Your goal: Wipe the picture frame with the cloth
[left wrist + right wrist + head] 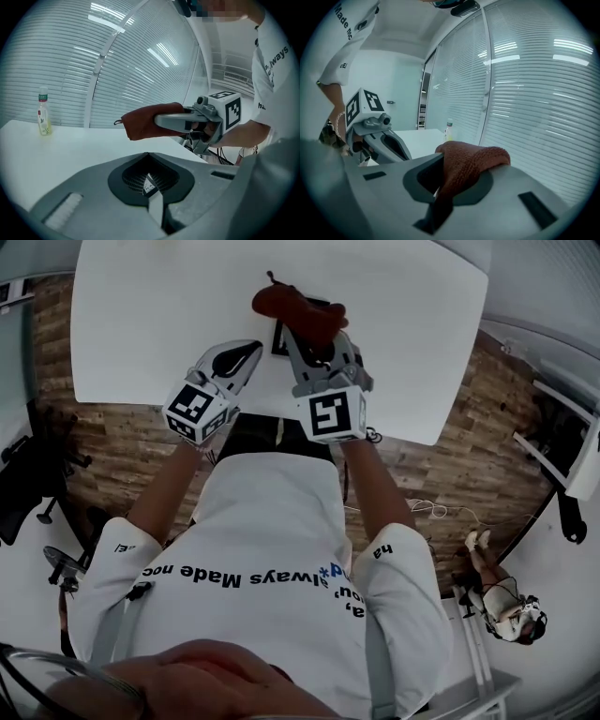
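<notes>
A red-brown cloth (298, 311) hangs from my right gripper (307, 334), which is shut on it above the white table (141, 324). The same cloth (471, 161) bulges out between the right jaws in the right gripper view. Under the cloth and gripper lies a dark picture frame (278, 342), of which only the left edge shows. My left gripper (247, 352) hovers just left of it, jaws together with nothing held. In the left gripper view, the left gripper (149, 160) faces the right gripper (187, 123) and the cloth (145, 121).
A small bottle (43, 112) stands on the far part of the table, near the blinds. The table's near edge (262, 414) is against my body. Wooden floor surrounds the table, with a chair base (52, 512) at left and another person (506, 606) at lower right.
</notes>
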The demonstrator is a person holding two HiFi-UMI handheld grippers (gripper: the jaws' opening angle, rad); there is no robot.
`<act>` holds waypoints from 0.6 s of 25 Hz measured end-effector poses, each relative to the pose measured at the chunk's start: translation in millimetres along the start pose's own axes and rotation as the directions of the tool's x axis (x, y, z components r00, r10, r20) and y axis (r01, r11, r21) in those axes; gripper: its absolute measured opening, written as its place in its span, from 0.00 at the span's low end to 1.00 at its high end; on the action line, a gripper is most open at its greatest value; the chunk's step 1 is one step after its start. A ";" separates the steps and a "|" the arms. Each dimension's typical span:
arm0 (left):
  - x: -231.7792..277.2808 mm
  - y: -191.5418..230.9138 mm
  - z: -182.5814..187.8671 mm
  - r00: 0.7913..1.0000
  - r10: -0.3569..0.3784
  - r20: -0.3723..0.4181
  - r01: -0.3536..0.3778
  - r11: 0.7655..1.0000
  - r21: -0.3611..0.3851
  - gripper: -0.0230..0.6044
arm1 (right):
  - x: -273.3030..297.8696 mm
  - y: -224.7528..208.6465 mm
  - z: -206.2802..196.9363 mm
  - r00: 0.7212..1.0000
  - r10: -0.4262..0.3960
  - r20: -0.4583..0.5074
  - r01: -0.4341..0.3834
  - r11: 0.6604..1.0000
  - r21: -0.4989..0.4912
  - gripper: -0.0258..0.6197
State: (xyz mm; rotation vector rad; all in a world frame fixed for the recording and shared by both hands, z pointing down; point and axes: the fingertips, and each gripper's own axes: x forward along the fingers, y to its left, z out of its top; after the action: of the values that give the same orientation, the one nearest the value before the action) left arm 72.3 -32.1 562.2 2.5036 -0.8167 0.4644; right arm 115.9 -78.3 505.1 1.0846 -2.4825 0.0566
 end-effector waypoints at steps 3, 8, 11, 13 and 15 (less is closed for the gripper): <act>14.3 6.2 -22.1 0.999 -0.013 -0.035 0.012 1.000 -0.021 0.04 | 16.6 1.5 -23.3 1.000 0.009 -0.020 -0.009 1.000 -0.014 0.09; 34.3 11.8 -73.7 0.992 -0.027 -0.126 0.019 0.998 -0.063 0.04 | 43.5 7.4 -70.9 0.995 0.036 -0.093 -0.041 0.998 -0.050 0.09; 43.7 15.1 -105.8 0.980 -0.033 -0.195 0.017 0.997 -0.081 0.04 | 61.4 5.2 -94.6 0.991 0.041 -0.128 -0.050 0.996 -0.071 0.09; 49.3 15.2 -122.1 0.971 -0.043 -0.234 0.024 0.996 -0.080 0.04 | 74.1 3.5 -108.8 0.987 0.052 -0.154 -0.066 0.994 -0.087 0.09; 51.8 15.2 -134.4 0.962 -0.050 -0.267 0.032 0.997 -0.074 0.04 | 86.8 3.4 -122.4 0.980 0.063 -0.186 -0.085 0.990 -0.115 0.09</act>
State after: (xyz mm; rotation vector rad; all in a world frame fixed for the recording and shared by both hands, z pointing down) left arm 79.7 3.2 702.5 2.3226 -0.6613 0.7299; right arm 106.2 -110.9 651.3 0.8946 -2.3288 0.0246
